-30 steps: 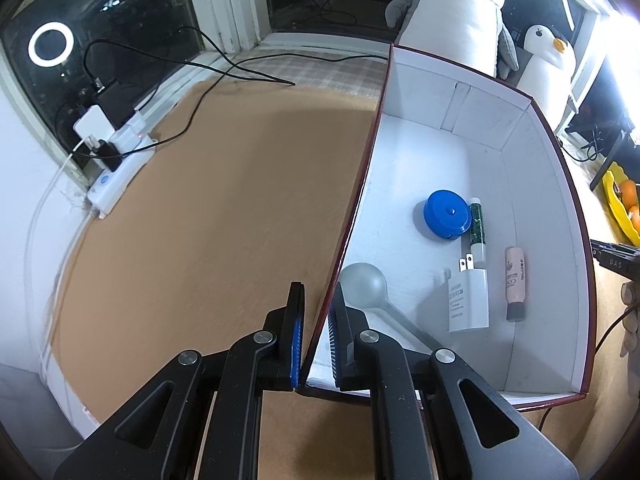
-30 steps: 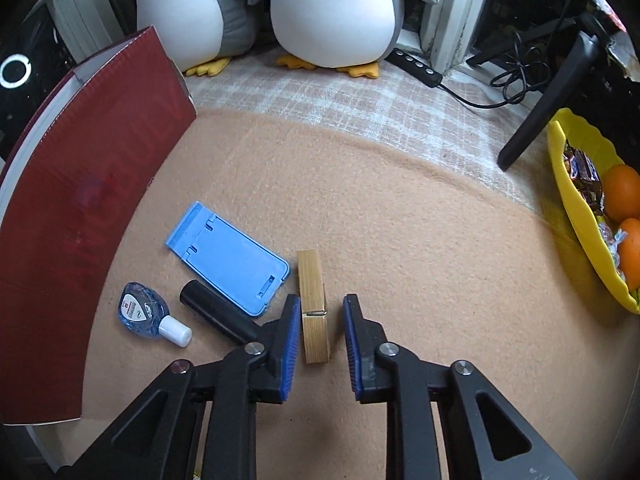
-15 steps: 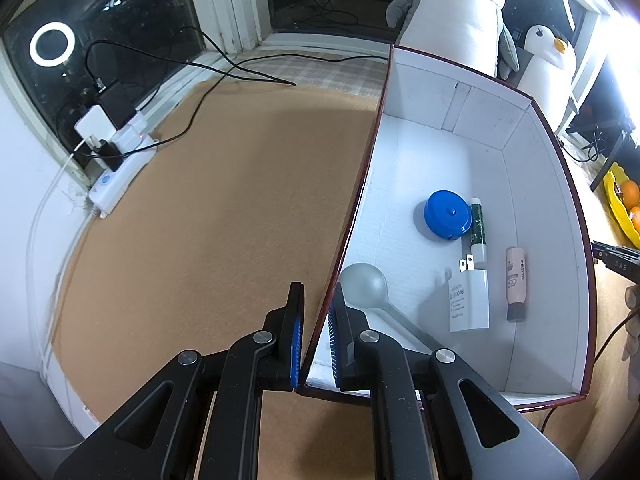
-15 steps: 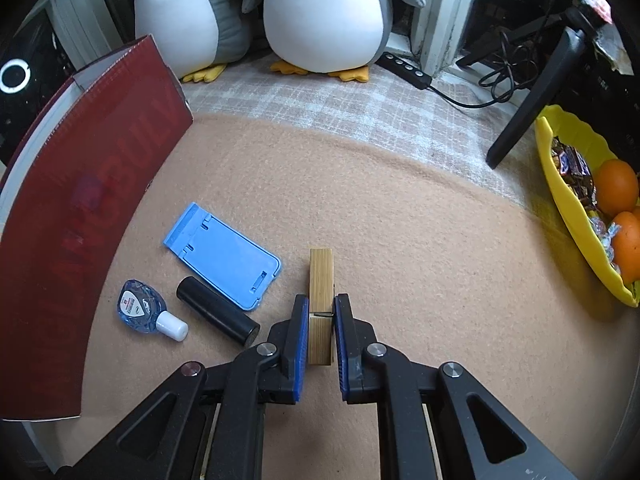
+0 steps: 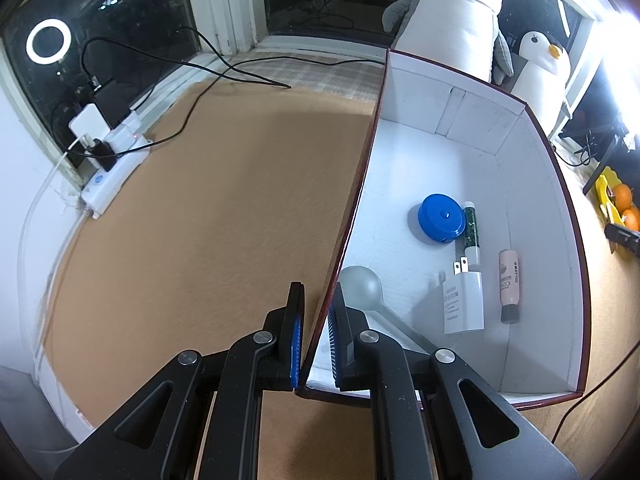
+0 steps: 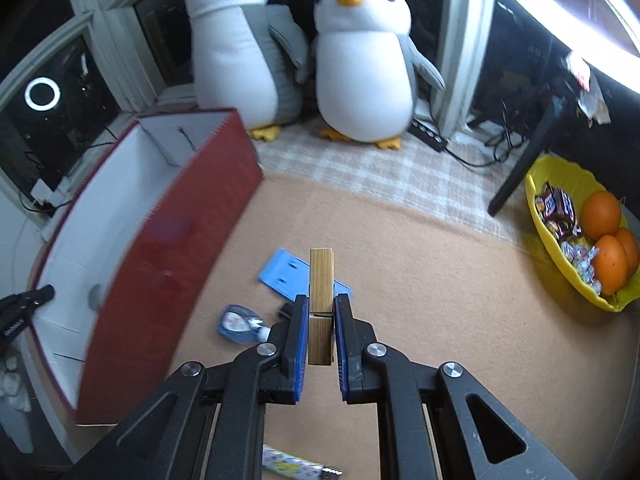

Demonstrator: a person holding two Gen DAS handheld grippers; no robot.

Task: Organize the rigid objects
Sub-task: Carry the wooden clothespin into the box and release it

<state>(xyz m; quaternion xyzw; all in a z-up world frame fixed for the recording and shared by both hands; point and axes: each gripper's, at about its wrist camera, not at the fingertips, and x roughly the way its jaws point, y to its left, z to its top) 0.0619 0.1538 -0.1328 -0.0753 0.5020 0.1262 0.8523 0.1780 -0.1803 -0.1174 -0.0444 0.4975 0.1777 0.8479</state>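
While left jaws grip the box (image 5: 540,216) wall, right jaws clamp the wooden clip (image 6: 321,304).

The wooden clothespin (image 6: 321,296) is a pale brown block, held off the mat, its long side pointing away; the box (image 5: 536,184) is dark red outside, white inside, open-topped; in it lie a blue round case (image 5: 441,218), a green tube (image 5: 471,228), a white plug (image 5: 464,302), a pink tube (image 5: 509,280) and a grey spoon (image 5: 362,286); on the mat near the box lie a blue stand (image 6: 282,274) and a small clear bottle (image 6: 240,325).
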